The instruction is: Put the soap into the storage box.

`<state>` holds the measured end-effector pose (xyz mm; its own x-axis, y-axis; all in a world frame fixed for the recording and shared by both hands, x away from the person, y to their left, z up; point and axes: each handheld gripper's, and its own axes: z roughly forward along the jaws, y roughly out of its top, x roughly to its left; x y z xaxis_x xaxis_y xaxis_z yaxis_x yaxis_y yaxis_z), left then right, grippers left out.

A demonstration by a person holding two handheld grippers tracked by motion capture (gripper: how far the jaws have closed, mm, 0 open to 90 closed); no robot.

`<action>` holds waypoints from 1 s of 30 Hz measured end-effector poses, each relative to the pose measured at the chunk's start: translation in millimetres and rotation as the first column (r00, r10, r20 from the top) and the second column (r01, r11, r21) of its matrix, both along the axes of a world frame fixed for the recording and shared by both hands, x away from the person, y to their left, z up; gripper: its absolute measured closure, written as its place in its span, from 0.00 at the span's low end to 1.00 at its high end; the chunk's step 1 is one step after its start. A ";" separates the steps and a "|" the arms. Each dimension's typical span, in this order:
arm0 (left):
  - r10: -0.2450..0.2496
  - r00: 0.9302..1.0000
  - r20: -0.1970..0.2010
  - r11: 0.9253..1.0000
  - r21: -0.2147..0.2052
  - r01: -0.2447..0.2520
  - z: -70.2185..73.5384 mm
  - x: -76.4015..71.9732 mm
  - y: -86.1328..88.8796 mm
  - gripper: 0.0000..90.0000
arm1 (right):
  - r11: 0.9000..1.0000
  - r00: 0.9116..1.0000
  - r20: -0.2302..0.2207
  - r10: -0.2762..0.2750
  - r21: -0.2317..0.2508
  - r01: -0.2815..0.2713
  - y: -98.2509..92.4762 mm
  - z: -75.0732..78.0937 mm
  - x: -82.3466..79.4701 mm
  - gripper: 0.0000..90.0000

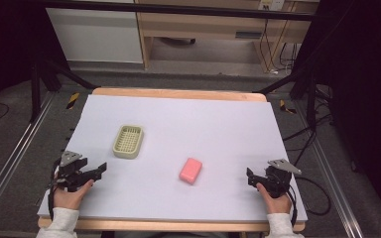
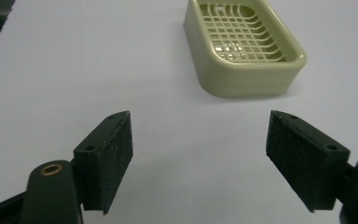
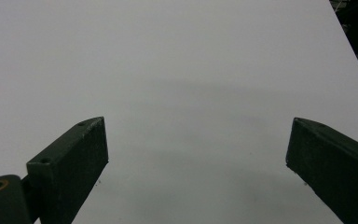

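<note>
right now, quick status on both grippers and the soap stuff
Left gripper open, empty, facing soap dish. Right gripper open, empty, over bare table. Pink soap loose mid-table, nothing in the way.

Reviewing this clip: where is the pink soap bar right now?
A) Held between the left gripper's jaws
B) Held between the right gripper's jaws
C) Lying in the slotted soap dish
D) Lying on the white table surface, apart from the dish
D: in the high view the pink soap bar lies on the white table surface, apart from the soap dish, whose grid is bare in the left gripper view, and both grippers stand open with nothing between their jaws.
</note>
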<state>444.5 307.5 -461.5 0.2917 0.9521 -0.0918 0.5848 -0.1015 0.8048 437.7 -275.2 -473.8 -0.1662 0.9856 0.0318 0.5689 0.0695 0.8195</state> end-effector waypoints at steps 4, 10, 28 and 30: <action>-0.011 1.000 0.007 1.000 -0.001 0.011 3.2 -1.5 -6.1 0.26 | 1.000 1.000 0.010 0.003 0.012 -0.003 -0.6 1.7 -3.4 0.06; -0.032 0.999 0.011 0.999 -0.003 0.032 6.5 -2.8 -12.2 0.26 | 1.000 1.000 0.002 0.020 0.004 -0.020 3.1 2.2 -4.7 0.06; -0.143 0.990 0.006 0.990 0.013 0.143 12.4 -6.2 -46.1 0.26 | 1.000 1.000 -0.009 0.024 -0.002 -0.024 6.6 1.3 -5.2 0.06; -0.149 0.989 0.006 0.989 0.012 0.149 12.8 -6.4 -49.3 0.26 | 1.000 1.000 -0.007 0.023 -0.003 -0.023 6.7 1.3 -5.3 0.06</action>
<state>438.1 258.3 -448.8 0.4308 0.8991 -0.0781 0.5566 -0.1966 0.8072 432.4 -268.5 -472.5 -0.1891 0.9815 0.0300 0.5730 0.0855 0.8150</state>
